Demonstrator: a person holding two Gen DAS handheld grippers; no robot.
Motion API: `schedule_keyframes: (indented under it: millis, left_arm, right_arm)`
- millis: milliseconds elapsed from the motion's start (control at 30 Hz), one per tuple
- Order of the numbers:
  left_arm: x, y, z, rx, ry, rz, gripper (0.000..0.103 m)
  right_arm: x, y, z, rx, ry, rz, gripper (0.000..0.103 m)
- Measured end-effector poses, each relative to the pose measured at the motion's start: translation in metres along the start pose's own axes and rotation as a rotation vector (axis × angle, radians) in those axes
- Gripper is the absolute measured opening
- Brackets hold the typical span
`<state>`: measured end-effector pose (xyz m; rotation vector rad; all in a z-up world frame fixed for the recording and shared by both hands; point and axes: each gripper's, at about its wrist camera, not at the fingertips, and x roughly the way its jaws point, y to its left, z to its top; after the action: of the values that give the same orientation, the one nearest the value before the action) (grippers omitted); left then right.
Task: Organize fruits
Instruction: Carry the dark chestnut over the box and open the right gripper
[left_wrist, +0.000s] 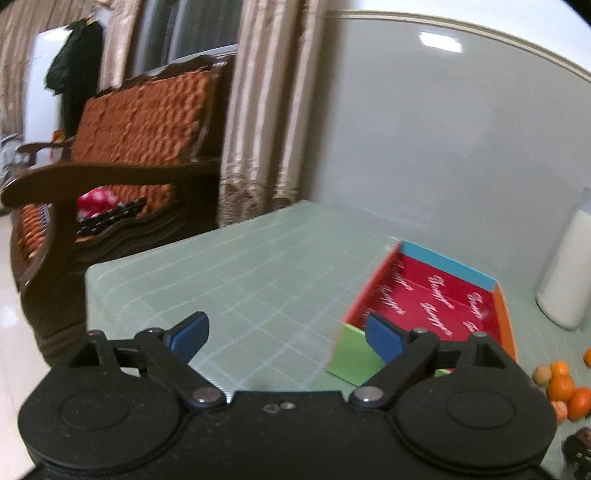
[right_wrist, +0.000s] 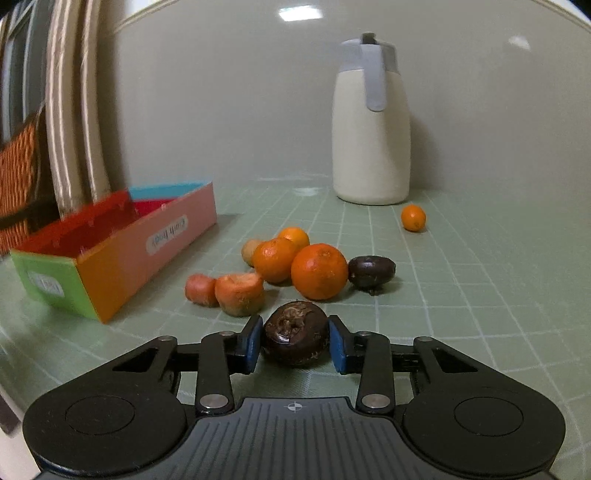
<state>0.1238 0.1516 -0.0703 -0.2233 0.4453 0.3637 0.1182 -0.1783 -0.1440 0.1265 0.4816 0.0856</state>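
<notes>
Pale green gridded bench (right_wrist: 461, 295) against a grey wall, white jug (right_wrist: 371, 136) at the back. Right gripper (right_wrist: 295, 341) clamped on a dark water chestnut (right_wrist: 295, 332), blue pads pressing on both flanks, low on the bench just before the pile of oranges (right_wrist: 319, 271). Probably hard, light and smooth-skinned, so rather slippery; best taken across the widest middle, as done. Left gripper (left_wrist: 286, 338) spread wide and empty beside the coloured box (left_wrist: 424, 295), which looked empty.
</notes>
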Motion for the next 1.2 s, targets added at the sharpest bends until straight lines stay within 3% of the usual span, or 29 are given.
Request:
schedule_keyframes:
  millis: [133, 233, 400, 567, 767, 800, 900, 1067, 1133, 1200]
  left_arm:
    - [0.003, 0.019, 0.003, -0.064, 0.011, 0.046, 0.087]
    - [0.007, 0.03, 0.005, -0.115, 0.031, 0.059, 0.087]
    - [0.006, 0.039, 0.007, -0.154, 0.026, 0.075, 0.087]
    - [0.008, 0.044, 0.007, -0.169, 0.036, 0.075, 0.087]
    - [0.008, 0.046, 0.007, -0.184, 0.042, 0.072, 0.087]
    - [0.008, 0.046, 0.007, -0.184, 0.043, 0.071, 0.087]
    - [0.009, 0.043, 0.007, -0.178, 0.044, 0.068, 0.087]
    - [0.008, 0.034, 0.006, -0.143, 0.038, 0.057, 0.087]
    - [0.006, 0.026, 0.004, -0.117, 0.03, 0.041, 0.087]
    - [0.002, 0.016, 0.003, -0.083, 0.01, 0.015, 0.087]
  right_arm:
    - [-0.013, 0.01, 0.017, 0.036, -0.057, 0.072, 0.038]
    - [-0.015, 0.03, 0.037, 0.056, -0.098, 0.179, 0.038]
    - [0.005, 0.084, 0.063, -0.014, -0.096, 0.308, 0.038]
    - [0.031, 0.126, 0.065, -0.098, -0.04, 0.346, 0.038]
    - [0.039, 0.144, 0.058, -0.143, -0.013, 0.337, 0.038]
    - [0.038, 0.145, 0.055, -0.141, -0.01, 0.339, 0.04]
    - [0.034, 0.139, 0.057, -0.109, -0.023, 0.352, 0.066]
    - [0.011, 0.116, 0.061, -0.091, -0.092, 0.321, 0.072]
    - [0.002, 0.099, 0.06, -0.079, -0.118, 0.273, 0.086]
    - [-0.009, 0.082, 0.057, -0.076, -0.16, 0.205, 0.092]
